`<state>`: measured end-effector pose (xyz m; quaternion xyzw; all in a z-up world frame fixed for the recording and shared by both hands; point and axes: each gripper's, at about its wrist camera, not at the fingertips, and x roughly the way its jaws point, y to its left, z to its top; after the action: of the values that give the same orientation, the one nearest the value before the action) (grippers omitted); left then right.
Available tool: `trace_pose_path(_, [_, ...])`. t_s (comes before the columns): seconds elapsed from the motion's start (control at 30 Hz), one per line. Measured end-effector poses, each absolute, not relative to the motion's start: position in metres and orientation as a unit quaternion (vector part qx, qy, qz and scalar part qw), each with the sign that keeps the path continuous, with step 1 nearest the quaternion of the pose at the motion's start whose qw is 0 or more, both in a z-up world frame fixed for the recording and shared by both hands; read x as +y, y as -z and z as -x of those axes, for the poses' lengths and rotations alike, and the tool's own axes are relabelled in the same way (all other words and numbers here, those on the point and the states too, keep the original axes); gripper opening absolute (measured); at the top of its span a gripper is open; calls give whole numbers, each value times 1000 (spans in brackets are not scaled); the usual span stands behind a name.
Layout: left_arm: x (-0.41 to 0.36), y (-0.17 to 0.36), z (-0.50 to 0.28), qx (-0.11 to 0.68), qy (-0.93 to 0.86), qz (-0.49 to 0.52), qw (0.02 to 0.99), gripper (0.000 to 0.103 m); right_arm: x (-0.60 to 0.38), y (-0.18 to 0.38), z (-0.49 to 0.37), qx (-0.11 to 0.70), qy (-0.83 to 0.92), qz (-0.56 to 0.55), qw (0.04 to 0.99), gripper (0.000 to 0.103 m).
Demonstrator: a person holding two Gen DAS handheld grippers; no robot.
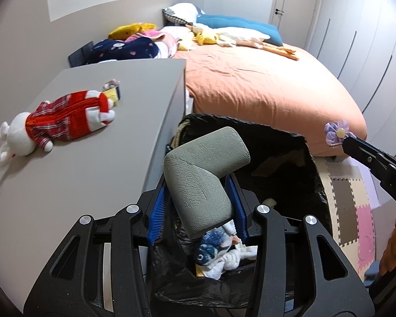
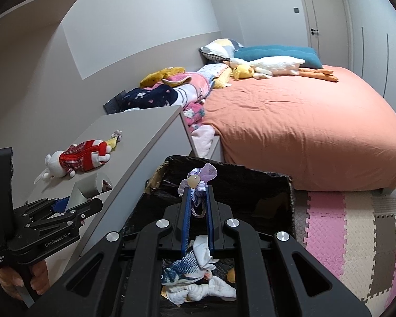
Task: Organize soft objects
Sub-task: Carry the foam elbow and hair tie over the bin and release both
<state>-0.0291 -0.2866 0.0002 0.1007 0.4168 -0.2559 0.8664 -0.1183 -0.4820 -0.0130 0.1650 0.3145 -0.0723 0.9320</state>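
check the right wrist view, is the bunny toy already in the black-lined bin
No, the bunny toy lies on the grey cabinet top, left of the black-lined bin.

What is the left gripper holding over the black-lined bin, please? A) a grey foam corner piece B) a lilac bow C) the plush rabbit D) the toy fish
A: the left gripper clamps the grey foam corner piece; the plush rabbit lies on the cabinet.
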Motion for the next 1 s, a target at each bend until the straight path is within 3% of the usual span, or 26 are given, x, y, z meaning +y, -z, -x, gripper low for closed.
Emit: trace_pose_path(1.0, [-356, 18, 50, 435, 319, -153, 828, 44, -523, 34, 148, 324, 139, -199, 914, 12])
